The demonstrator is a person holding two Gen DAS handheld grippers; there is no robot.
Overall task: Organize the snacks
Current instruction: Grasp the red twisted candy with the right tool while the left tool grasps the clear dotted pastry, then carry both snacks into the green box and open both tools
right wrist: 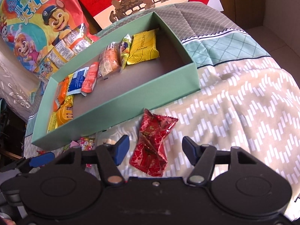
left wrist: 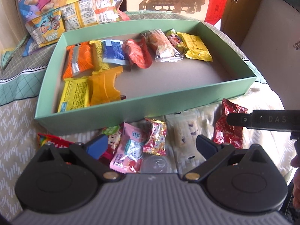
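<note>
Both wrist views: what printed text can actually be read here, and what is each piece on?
"DAS": black bar entering from the right in the left wrist view; any further letters are cut off.
"WINGSUN": yellow packet in the green box.
"儿童零食大礼包": cartoon puppy gift bag behind the box.
Print on the other wrappers, including the red foil packet, is too small or blurred to read.
</note>
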